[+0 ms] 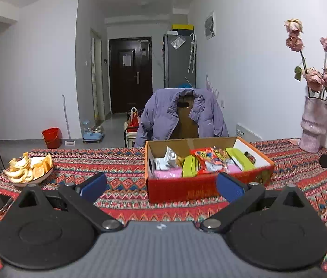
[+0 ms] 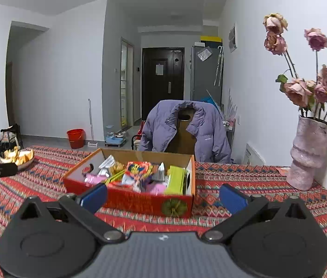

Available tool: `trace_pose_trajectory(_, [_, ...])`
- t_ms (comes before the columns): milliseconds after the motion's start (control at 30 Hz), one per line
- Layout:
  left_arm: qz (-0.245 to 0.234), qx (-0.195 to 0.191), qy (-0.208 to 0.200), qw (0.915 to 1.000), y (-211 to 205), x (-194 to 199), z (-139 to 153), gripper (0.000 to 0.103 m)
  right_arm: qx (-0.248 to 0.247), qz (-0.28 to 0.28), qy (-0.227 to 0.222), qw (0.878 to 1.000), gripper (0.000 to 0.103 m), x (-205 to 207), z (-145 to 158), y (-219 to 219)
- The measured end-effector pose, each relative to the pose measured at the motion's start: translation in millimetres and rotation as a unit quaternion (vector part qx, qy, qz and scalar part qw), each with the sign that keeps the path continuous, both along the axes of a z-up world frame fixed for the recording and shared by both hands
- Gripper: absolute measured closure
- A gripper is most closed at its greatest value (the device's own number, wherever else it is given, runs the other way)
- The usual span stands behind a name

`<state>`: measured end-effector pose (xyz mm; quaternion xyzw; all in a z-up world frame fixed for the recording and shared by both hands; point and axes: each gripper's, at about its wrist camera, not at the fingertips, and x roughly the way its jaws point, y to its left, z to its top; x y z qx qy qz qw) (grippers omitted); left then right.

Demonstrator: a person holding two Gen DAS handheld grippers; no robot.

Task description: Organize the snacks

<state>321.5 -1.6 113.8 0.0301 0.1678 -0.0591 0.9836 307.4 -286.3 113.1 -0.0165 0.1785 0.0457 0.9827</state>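
Though snacks jumbled — one box (image 1: 186, 188), two tools (image 1: 161, 186) (image 2: 163, 195).

Desk (image 1: 121, 162) fully covered by a red patterned cloth (image 2: 256, 176) with zigzag and diamond bands. Directly on it: open cardboard box (image 1: 186, 188), red outer walls, near the middle, packed with snack packets. Plate of orange pieces and peel (image 1: 28, 169) at the left side, well apart from the box. Pale pink ribbed vase (image 2: 308, 155) with dried roses at the right, near the wall.
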Motion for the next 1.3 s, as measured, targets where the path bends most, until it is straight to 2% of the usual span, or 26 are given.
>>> trace_pose_trajectory(233, [0.017,0.008,-0.005,0.9998,-2,-69,-19,0.0,-0.002,0.013,-0.031,0.999,0.0,-73,-19,12])
trace_pose_trajectory(433, [0.022,0.013,-0.033,0.9991,2,-139,-35,0.0,-0.04,0.011,-0.062,0.997,0.0,-141,-35,32])
trace_pose_trajectory(567, [0.021,-0.006,-0.031,0.9993,6,-184,-48,0.0,-0.028,0.022,-0.063,0.997,0.0,-181,-47,43])
trace_pose_trajectory(667, [0.028,0.0,-0.038,0.9989,8,-214,-59,0.0,-0.032,0.029,-0.063,0.997,0.0,-210,-58,52])
trace_pose_trajectory(833, [0.041,0.008,-0.044,0.9982,11,-259,-73,0.0,-0.008,0.034,-0.055,0.998,0.0,-246,-72,54])
trace_pose_trajectory(1000, [0.061,0.026,-0.064,0.9957,16,-292,-81,0.0,-0.004,0.016,-0.055,0.998,0.0,-276,-81,55])
trace_pose_trajectory(1167, [0.064,0.019,-0.045,0.9968,22,-307,-91,0.0,0.007,0.011,-0.048,0.999,0.0,-310,-95,63])
trace_pose_trajectory(1300, [0.053,0.011,-0.038,0.9978,24,-311,-95,0.0,0.003,0.033,-0.044,0.998,0.0,-321,-103,74])
